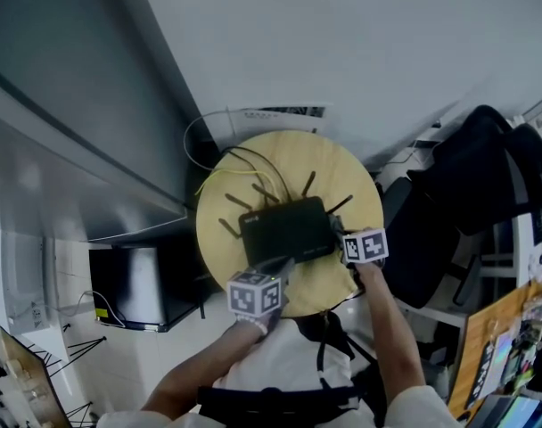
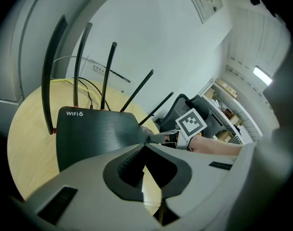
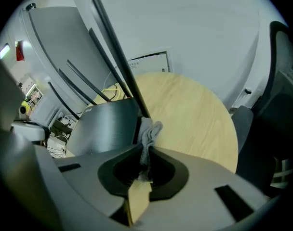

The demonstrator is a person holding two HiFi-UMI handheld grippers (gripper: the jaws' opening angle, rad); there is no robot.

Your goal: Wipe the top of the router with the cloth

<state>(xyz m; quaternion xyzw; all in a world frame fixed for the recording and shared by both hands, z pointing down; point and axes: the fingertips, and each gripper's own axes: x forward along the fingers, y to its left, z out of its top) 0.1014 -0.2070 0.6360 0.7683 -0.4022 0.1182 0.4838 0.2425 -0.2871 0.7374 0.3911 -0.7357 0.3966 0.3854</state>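
A black router (image 1: 287,228) with several upright antennas lies in the middle of a round wooden table (image 1: 342,176). In the left gripper view its top (image 2: 96,134) carries a WIFI6 label. My right gripper (image 1: 340,235) is at the router's right edge, shut on a small grey cloth (image 3: 150,131) that sticks out of the jaws beside an antenna base. The right gripper (image 3: 147,146) holds the cloth against the router's side (image 3: 105,126). My left gripper (image 1: 275,266) is shut, its tips (image 2: 145,143) at the router's near edge. The right gripper (image 2: 156,137) shows just beyond.
Yellow and black cables (image 1: 226,172) run off the table's far left side toward the wall. A black office chair (image 1: 458,203) stands close to the table's right. A dark cabinet (image 1: 142,283) sits on the floor at the left. A grey slanted panel fills the upper left.
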